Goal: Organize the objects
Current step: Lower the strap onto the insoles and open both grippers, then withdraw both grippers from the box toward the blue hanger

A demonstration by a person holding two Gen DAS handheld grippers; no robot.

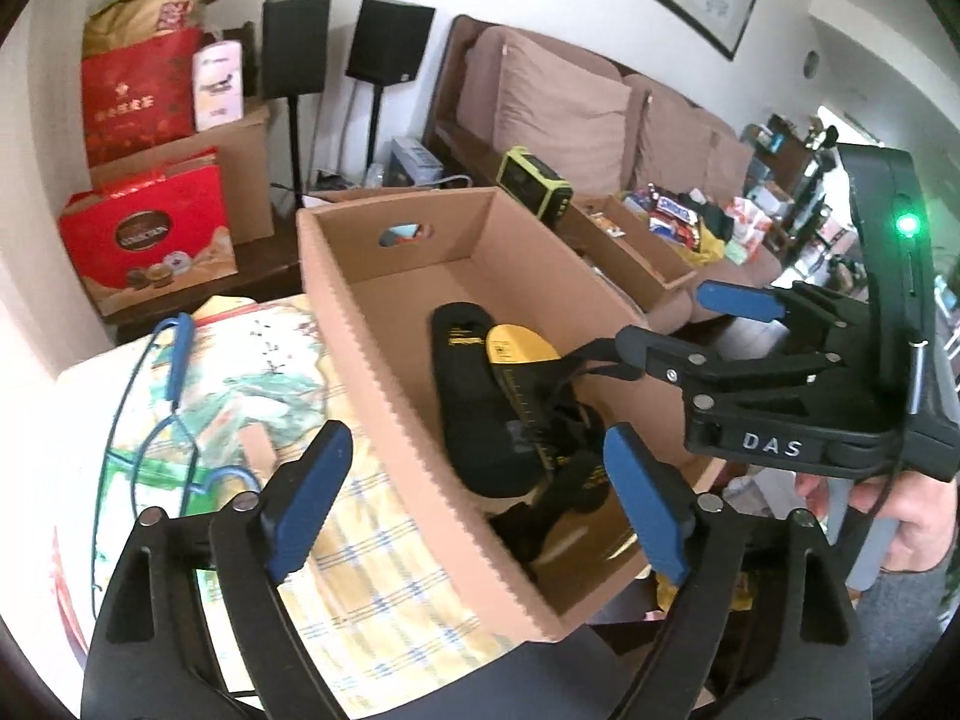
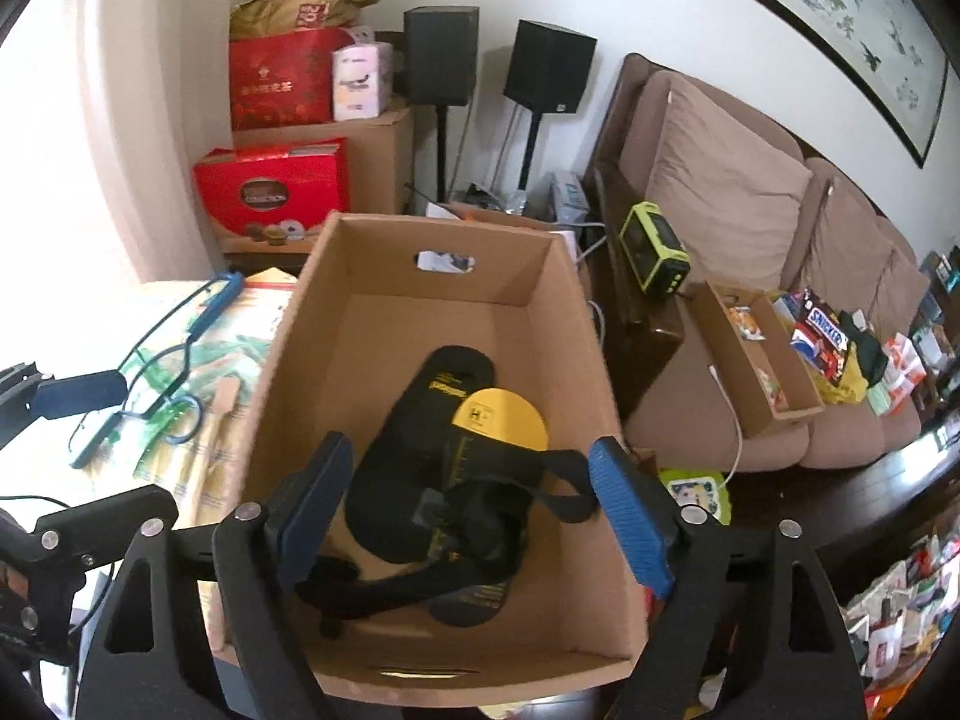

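Observation:
An open cardboard box (image 1: pixel 384 360) (image 2: pixel 564 324) holds a pair of black flip-flops (image 1: pixel 486 414) (image 2: pixel 420 468), one showing a yellow heel patch (image 2: pixel 501 417). My left gripper (image 1: pixel 480 498) is open and empty, straddling the box's near left wall. My right gripper (image 2: pixel 474 510) is open and empty above the flip-flops; in the left wrist view it (image 1: pixel 678 324) reaches in from the right over the box. A blue wire hanger (image 1: pixel 162 396) (image 2: pixel 162 372) lies on the patterned cloth left of the box.
A brown sofa (image 2: pixel 750 192) stands to the right with a shallow cardboard tray (image 2: pixel 756 354) and snack packs (image 2: pixel 822 336) on it. Red gift boxes (image 2: pixel 270 192), a large carton and two black speakers (image 2: pixel 546 66) stand behind. A green-black device (image 2: pixel 654 252) sits on the sofa arm.

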